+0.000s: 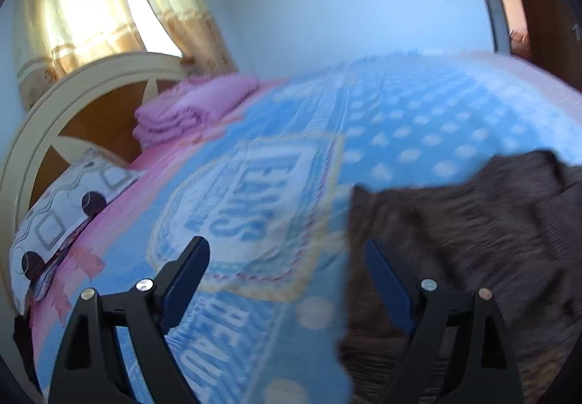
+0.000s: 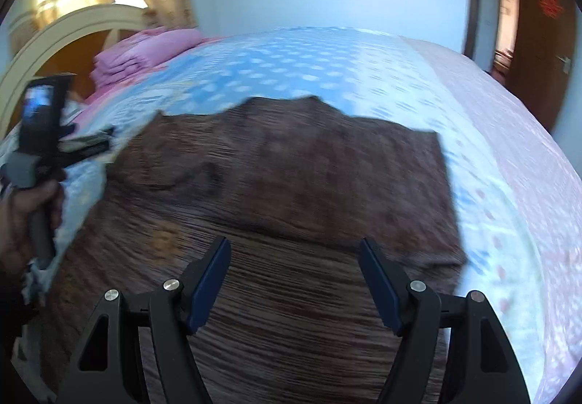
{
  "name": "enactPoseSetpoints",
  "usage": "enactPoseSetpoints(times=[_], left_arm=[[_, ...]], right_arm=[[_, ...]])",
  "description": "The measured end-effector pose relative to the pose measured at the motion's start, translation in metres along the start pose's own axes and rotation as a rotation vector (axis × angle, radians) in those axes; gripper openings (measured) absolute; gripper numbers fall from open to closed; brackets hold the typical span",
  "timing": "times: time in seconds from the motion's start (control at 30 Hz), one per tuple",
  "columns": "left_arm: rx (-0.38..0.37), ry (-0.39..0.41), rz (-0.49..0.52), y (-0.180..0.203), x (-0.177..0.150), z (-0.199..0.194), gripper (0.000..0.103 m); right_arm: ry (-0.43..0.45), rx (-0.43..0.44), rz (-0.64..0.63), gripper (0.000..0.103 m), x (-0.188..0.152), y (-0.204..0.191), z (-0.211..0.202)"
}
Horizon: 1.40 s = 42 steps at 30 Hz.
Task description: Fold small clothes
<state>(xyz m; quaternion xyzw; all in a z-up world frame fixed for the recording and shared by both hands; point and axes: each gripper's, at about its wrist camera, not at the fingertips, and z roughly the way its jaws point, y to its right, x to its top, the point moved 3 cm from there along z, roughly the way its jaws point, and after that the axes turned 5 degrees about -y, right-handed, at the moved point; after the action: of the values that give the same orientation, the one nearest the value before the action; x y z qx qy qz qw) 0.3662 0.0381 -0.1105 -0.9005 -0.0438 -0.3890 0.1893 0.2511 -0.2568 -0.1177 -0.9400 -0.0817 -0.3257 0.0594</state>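
1. Plainly, the brown knitted garment (image 2: 291, 167) lay spread on the bed (image 2: 491, 134), over the blue dotted blanket (image 1: 418, 120), and both views were smeared with motion blur.
2. Seen from the right wrist view, one layer of the garment appeared to lie doubled over another, with an edge running across just ahead of the fingers; I judged that a first fold might already be made, though the blur left this uncertain.
3. The right hand-held gripper (image 2: 294, 280) hung over the near part of the garment with its jaws apart and nothing between them.
4. The left hand-held gripper (image 1: 287, 276) was likewise spread wide and empty, hovering at the garment's left edge, with one finger over the blanket and the other over the brown cloth.
5. In the right wrist view the left hand-held gripper's body showed at the far left, gripped in the person's left hand (image 2: 25, 218), beside the garment's edge.
6. A stack of folded pink bedding (image 1: 189, 105) and a patterned pillow (image 1: 62, 214) sat near the headboard (image 1: 54, 113), well apart from the work.
7. By my reckoning the task was at an early to middle stage: no edge was gripped, and the garment was far from a compact bundle, so further folds remained.
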Motion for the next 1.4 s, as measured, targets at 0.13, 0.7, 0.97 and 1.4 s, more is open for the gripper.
enactPoseSetpoints(times=[0.13, 0.7, 0.97, 1.4], left_arm=[[-0.063, -0.134, 0.041, 0.003, -0.023, 0.030, 0.090], [-0.196, -0.195, -0.092, -0.011, -0.042, 0.046, 0.101], [-0.197, -0.175, -0.075, -0.007, -0.041, 0.042, 0.103], [-0.210, -0.182, -0.088, -0.008, -0.042, 0.043, 0.103]], right_arm=[[0.000, 0.005, -0.155, 0.072, 0.034, -0.061, 0.017], [-0.047, -0.088, -0.137, 0.000, 0.097, -0.077, 0.088], [-0.026, -0.131, 0.000, 0.018, 0.114, -0.017, 0.081], [-0.104, -0.131, -0.221, 0.013, 0.090, -0.107, 0.127]])
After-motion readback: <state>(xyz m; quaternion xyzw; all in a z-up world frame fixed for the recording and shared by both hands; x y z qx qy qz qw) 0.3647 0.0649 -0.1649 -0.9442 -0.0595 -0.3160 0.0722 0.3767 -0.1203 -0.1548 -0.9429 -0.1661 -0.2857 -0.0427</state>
